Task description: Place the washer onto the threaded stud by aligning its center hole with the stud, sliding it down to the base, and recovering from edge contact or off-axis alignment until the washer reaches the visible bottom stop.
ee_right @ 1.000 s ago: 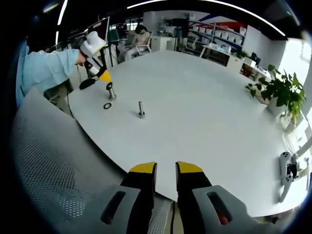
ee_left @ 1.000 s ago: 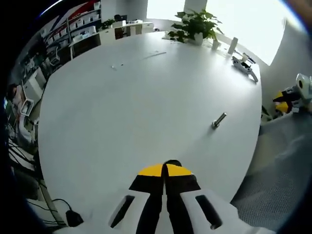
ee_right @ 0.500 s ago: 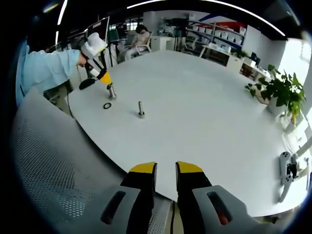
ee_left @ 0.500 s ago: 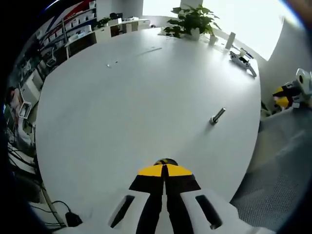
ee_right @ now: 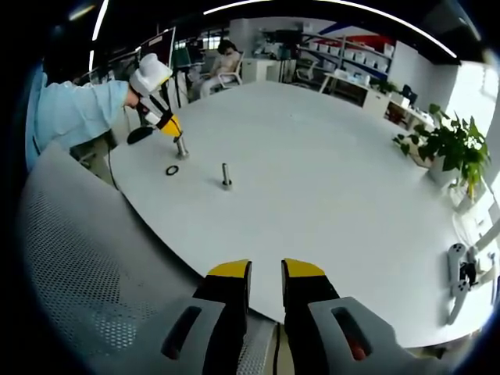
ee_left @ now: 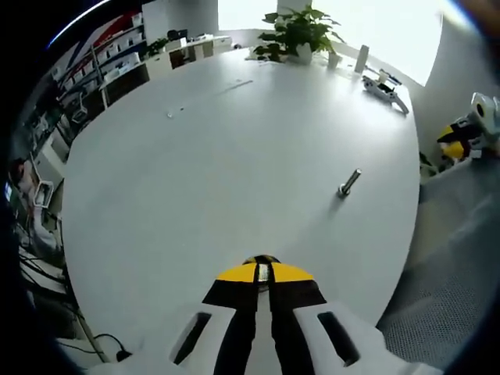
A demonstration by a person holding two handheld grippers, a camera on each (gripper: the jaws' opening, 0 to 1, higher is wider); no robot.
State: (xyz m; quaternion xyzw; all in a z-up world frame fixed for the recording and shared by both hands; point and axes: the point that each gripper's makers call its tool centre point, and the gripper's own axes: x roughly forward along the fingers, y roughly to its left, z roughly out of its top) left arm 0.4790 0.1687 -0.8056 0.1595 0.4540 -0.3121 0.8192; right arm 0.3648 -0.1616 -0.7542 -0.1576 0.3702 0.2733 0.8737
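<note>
Across the white round table, the left gripper, clamped on one stud, has tilted slightly, leaving the washer untouched, while the right gripper hangs slightly parted, empty.

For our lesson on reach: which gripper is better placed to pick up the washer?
Probably left: the left gripper is at a stud beside the washer; the open right gripper sits back at the table edge.

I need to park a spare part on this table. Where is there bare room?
The white round table is bare across its wide middle, between the upright metal stud and the potted green plant. It is crowded at the near-left edge, where the black washer lies flat beside the left gripper.
</note>
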